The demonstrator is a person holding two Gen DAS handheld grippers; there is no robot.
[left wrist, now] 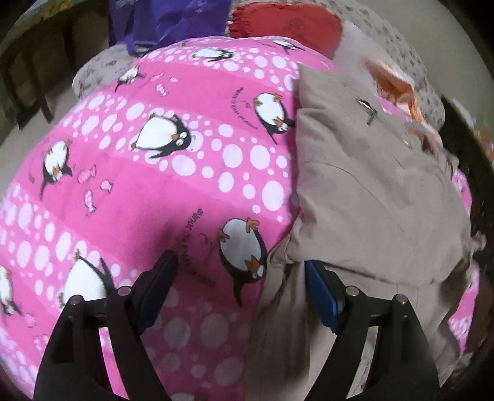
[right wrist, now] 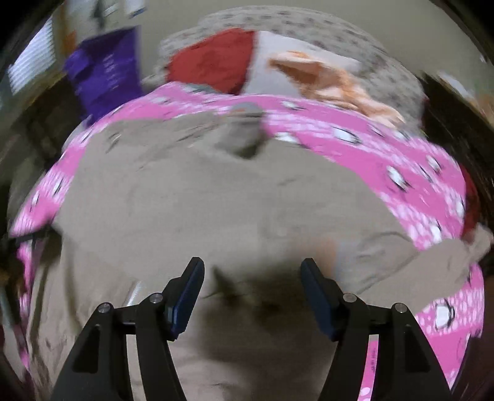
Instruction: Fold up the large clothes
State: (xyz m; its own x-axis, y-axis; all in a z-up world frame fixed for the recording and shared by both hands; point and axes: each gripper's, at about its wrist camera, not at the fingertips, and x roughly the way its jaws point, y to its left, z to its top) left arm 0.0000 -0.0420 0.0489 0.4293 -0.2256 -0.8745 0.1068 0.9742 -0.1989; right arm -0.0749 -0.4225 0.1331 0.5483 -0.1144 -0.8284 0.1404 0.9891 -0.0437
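A large beige garment with a zipper pull lies on a pink penguin-print blanket. In the left wrist view it fills the right side, its left edge partly folded over. My left gripper is open, just above the garment's left edge where it meets the blanket, and holds nothing. In the right wrist view the garment spreads across the middle over the blanket. My right gripper is open above the garment's middle and holds nothing. That view is motion-blurred.
A red cloth, a purple bag and an orange cloth lie at the far end on a grey patterned bedcover. Dark furniture stands at the left. The floor is pale.
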